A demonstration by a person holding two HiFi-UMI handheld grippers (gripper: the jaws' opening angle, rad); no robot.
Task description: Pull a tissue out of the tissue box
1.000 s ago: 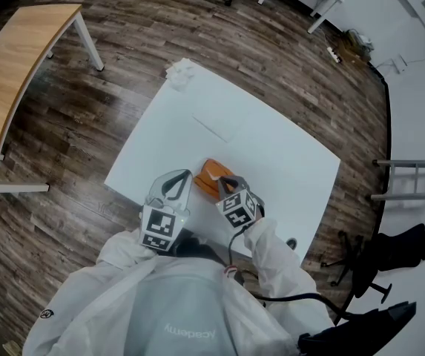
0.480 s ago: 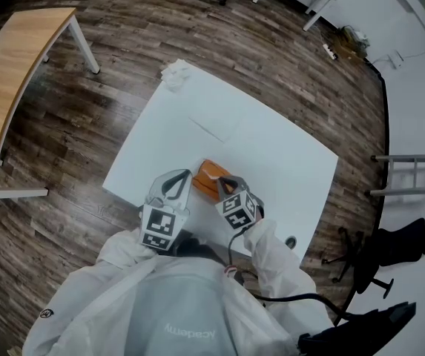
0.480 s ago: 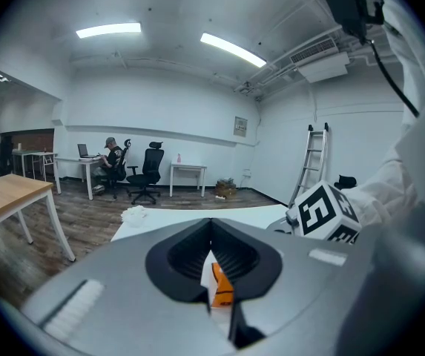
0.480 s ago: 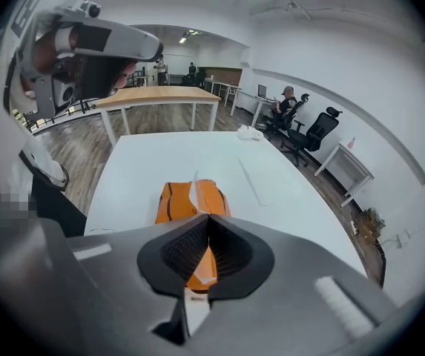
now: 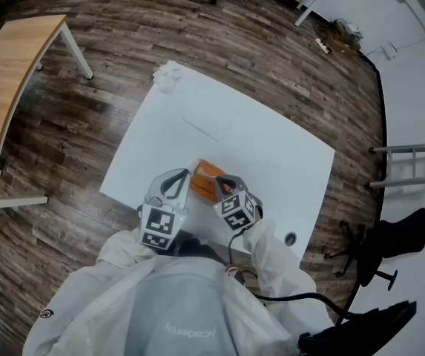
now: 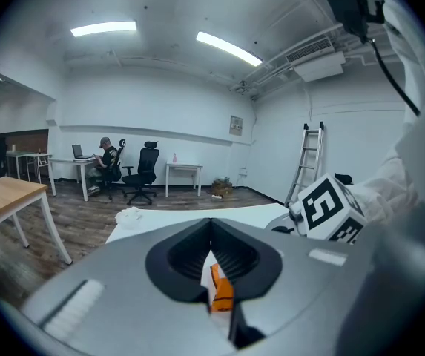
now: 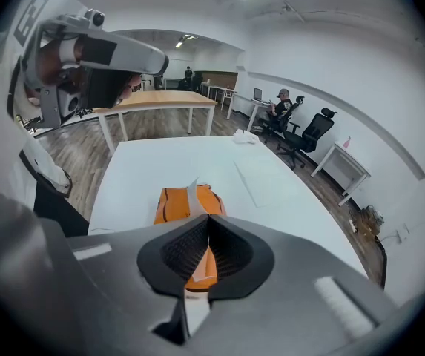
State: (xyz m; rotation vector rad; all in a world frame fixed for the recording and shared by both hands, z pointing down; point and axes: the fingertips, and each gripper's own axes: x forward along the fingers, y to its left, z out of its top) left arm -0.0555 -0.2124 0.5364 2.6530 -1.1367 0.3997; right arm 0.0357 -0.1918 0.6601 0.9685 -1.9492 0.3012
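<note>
Tissue box (image 5: 203, 176), orange cardboard, with a white tissue tuft (image 7: 190, 193) standing from its top slot, sits near the front edge of a white rectangular table (image 5: 271, 147). Dark wood-plank floor (image 5: 64, 147) surrounds the table. Over the table's front edge:
- left gripper (image 5: 181, 175): jaws together, empty
- right gripper (image 7: 208, 219): jaws together, tuft just past its tips

Head view looks down; gripper views seemingly share tissue box (image 7: 171, 206).

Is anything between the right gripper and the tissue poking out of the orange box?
Nothing visible. The right gripper, jaws together, points straight at the tissue standing up from the tissue box.
</note>
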